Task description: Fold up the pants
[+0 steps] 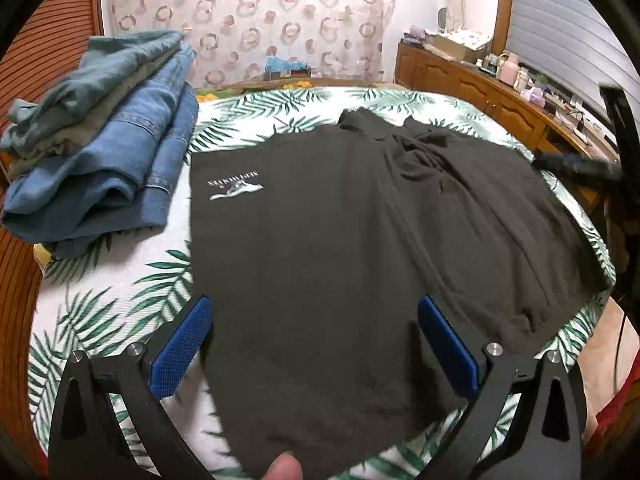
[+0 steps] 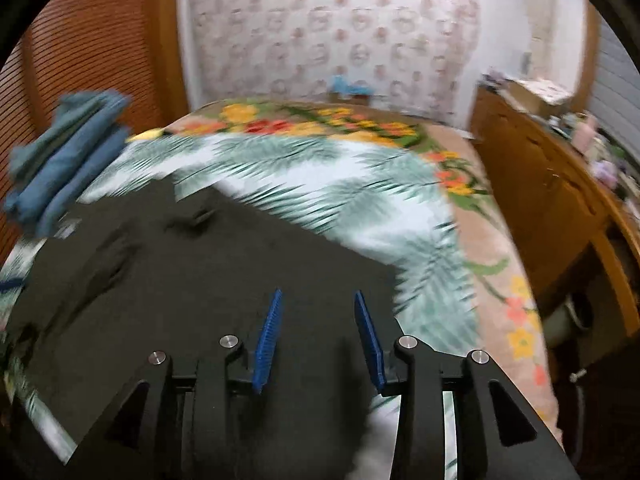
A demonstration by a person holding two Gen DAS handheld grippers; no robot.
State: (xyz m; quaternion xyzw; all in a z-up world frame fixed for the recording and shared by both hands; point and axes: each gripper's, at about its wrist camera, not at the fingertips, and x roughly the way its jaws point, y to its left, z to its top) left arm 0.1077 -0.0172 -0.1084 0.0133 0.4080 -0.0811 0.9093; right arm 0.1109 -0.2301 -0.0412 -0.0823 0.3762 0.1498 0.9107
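item: folded clothes stack (image 1: 100, 140), far left on the bed, blue denim under grey-green fabric, lying just beside the left edge of the pants without clear overlap.

item: bed sheet (image 1: 120, 280), white with green palm-leaf print, spread over the bed; a floral blanket (image 2: 500, 240) shows beyond its far and right edges in the right wrist view.

item: pants (image 1: 340, 240), dark, lying flat across the middle of the bed sheet; white logo print (image 1: 236, 190) near the left edge; cloth bunched and creased toward the far right part.

item: left hand-held gripper (image 1: 316, 312), low in the left wrist view, blue pads spread wide over the near part of the pants, nothing pinched between them; a fingertip (image 1: 285, 466) of the person shows at the bottom edge.

item: right hand-held gripper (image 2: 318, 296), blue pads partly apart above the right edge of the pants, no cloth between them; this view is motion-blurred.

item: wooden cabinet (image 1: 480, 92), right of the bed, its top crowded with small items too small to tell.
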